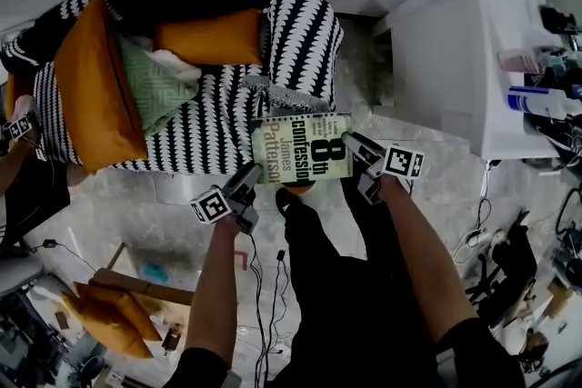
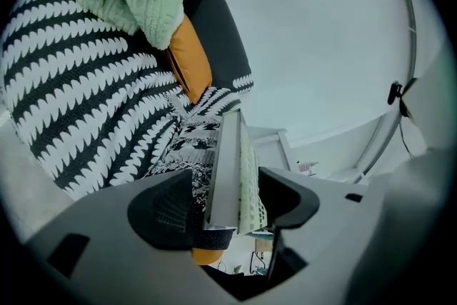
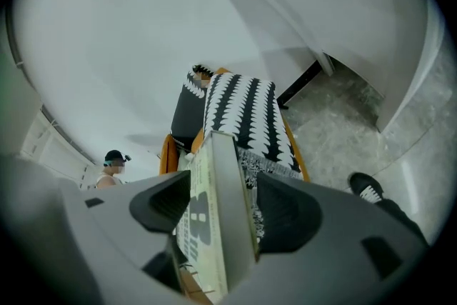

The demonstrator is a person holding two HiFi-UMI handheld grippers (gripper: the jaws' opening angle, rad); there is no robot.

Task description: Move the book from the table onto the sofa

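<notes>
Jaws wide, not gripping: with left gripper (image 1: 249,175) and right gripper (image 1: 357,146) we are bracketing the book (image 1: 302,148) lengthwise, at the front edge of the sofa (image 1: 202,130).

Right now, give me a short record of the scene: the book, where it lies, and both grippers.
book: green paperback, cover up
place: front edge of the sofa, on the black-and-white throw
left gripper: open, book's edge between its jaws
right gripper: open, book's other edge between its jaws
task: book appears set down on sofa
</notes>
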